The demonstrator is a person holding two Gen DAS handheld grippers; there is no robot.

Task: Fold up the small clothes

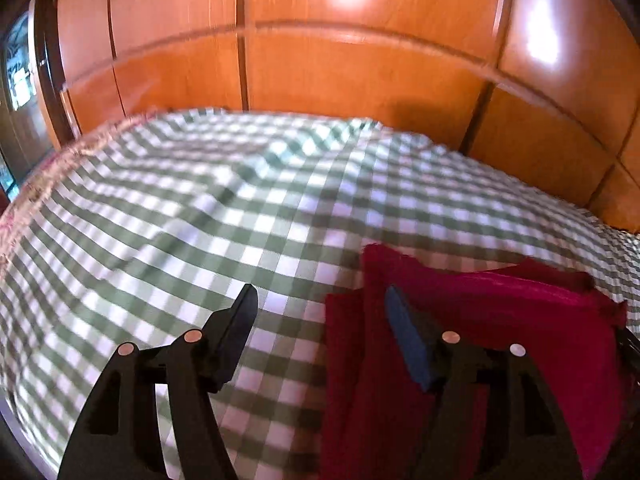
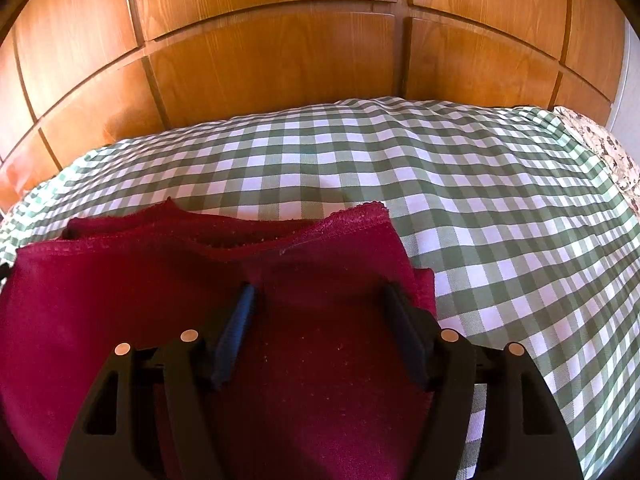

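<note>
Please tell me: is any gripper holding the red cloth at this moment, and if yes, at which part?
Nothing is held. The left gripper and the right gripper are both open above the red cloth, which lies on the checked cover.

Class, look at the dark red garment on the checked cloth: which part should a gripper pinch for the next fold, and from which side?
Probably the far right corner of the red garment, approached from the bare checked cloth on its right. That scalloped hem edge lies exposed and slightly raised, so a finger can slip beneath.
</note>
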